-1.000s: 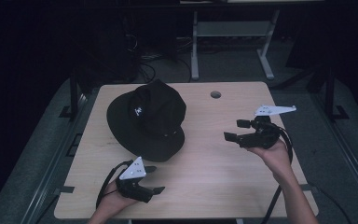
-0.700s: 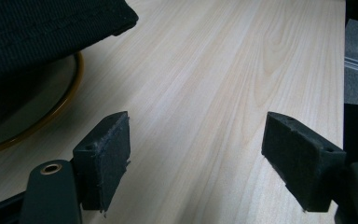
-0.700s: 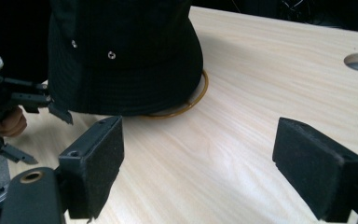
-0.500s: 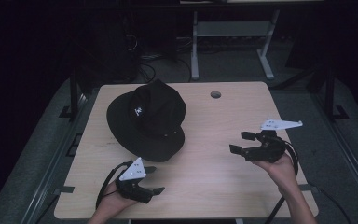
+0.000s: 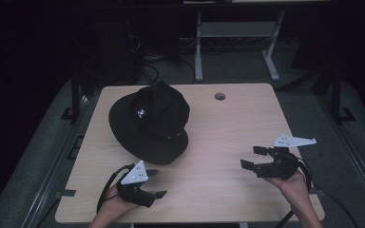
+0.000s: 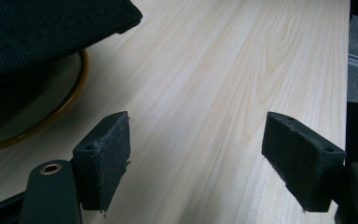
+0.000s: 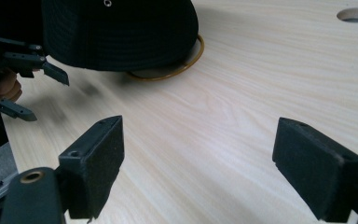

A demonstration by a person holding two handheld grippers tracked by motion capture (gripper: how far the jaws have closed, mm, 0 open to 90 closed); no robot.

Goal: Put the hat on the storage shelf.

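Black fabric marks the one hat [image 5: 149, 121] on the pale wooden tabletop [image 5: 228, 123]; it sits brim-down at the far left of the surface, with a small white emblem facing the person. In both gripper views a thin yellow-brown ring [image 7: 186, 63] shows beneath the brim, its rim touching the wood; one such ring is visible, and whether it is a plate or a hoop cannot be told. The brim rests over it, which may explain why the hat's near edge stands slightly off the wood.

Two tools are counted, one per hand. The left tool [image 5: 154, 183] lies low at the near edge of the tabletop, just short of the hat's brim, its jaws spread wide with nothing between them; in the left gripper view the two pads [image 6: 105, 156] frame bare wood, with the brim at upper left. This placement appears to keep it ready to reach the brim. The right tool [image 5: 252, 157] is held well apart from the hat at the near right, also spread and empty, pointing leftward toward the hat; its own view shows both pads [image 7: 95, 161] wide, the hat ahead and the left tool farther off at the left.

One round cable hole [image 5: 220, 96] lies near the far edge. Neither tool touches the hat, so any grasp is judged not yet begun.
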